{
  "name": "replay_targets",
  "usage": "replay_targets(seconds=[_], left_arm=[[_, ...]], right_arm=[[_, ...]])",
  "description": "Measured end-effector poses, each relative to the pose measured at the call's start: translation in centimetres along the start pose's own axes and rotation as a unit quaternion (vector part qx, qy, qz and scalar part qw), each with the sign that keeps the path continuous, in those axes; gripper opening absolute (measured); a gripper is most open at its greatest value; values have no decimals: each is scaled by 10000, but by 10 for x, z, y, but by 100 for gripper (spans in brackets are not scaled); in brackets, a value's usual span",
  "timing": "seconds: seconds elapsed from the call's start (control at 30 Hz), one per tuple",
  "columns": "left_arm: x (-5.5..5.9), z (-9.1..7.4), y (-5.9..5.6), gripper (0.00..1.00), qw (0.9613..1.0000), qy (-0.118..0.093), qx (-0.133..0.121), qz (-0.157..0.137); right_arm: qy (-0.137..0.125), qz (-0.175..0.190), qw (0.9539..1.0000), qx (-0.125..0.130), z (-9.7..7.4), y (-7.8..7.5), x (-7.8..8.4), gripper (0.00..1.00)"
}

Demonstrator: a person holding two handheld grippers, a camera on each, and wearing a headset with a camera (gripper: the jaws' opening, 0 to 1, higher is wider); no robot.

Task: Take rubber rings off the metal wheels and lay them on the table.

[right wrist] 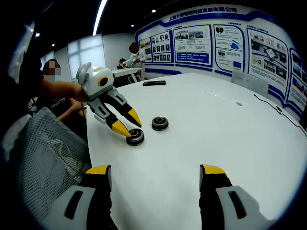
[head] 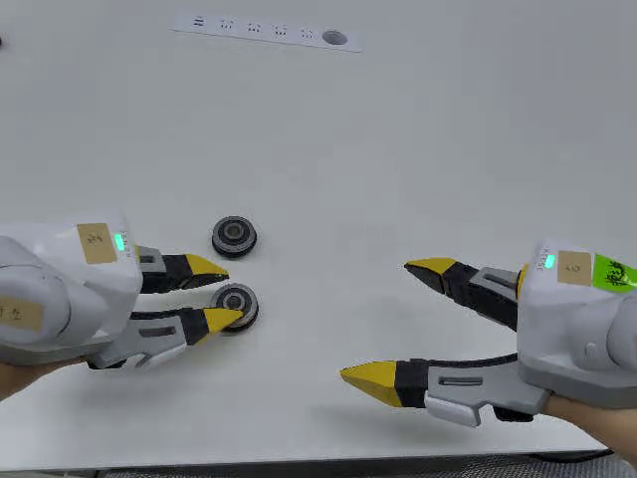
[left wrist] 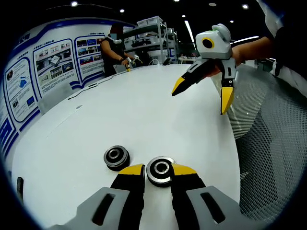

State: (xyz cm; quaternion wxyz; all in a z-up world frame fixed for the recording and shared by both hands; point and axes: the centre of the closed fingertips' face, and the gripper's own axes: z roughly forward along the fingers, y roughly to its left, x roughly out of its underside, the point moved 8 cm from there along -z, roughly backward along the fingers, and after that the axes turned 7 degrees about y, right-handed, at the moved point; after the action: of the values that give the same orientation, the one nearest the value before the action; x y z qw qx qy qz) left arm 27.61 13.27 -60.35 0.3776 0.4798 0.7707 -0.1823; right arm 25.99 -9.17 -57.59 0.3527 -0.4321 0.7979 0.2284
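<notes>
— On the white table (head: 418,149), close to its front edge, where are the wheels exactly?
— Both lie flat on the person's left side. The near wheel (head: 235,305) sits between the yellow tips of the left gripper (head: 230,296). The far wheel (head: 235,236) lies just beside it, further from the edge, and nothing touches it. They are near each other but apart.
— Are the rings off?
— No. Each wheel carries a dark band (head: 217,237) around its metal hub.
— How does the left claw stand?
— Narrow. In the left gripper view one tip meets each side of the near wheel, so it holds the wheel.
— And the other claw?
— The right gripper (head: 376,320) hovers well apart on the right side, with jaws wide and nothing between them.
— How much room is around?
— Much bare surface lies between the two grippers and also beyond the far wheel, up to a socket strip (head: 264,30) at the far side. Toward the person there is less: the front edge runs just below both grippers, and a mesh chair (left wrist: 268,143) stands past that edge.
</notes>
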Motion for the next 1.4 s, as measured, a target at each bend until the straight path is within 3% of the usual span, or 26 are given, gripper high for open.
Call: replay_targets(seconds=[0.37, 0.7, 0.9, 1.13, 1.3, 1.4], left_arm=[[1, 1, -2, 18, 9999, 40, 136, -52], [-1, 0, -3, 14, 9992, 142, 247, 279], [0, -1, -4, 14, 9990, 207, 274, 273], [-3, 0, -2, 13, 9983, 336, 314, 355], [-5, 2, 0, 13, 9968, 486, 398, 499], [-6, 3, 1, 13, 9962, 541, 433, 533]], right_arm=[[-38, 41, 10000, -19, 1, 1, -1, 75], [-67, 66, 9999, -55, 2, 2, -2, 75], [-84, 80, 9999, -72, 2, 1, -3, 74], [-285, 375, 9987, -209, 6, 4, -8, 72], [-591, 710, 9955, -206, 10, 5, -15, 70], [-616, 882, 9939, -255, 12, 5, -17, 68]])
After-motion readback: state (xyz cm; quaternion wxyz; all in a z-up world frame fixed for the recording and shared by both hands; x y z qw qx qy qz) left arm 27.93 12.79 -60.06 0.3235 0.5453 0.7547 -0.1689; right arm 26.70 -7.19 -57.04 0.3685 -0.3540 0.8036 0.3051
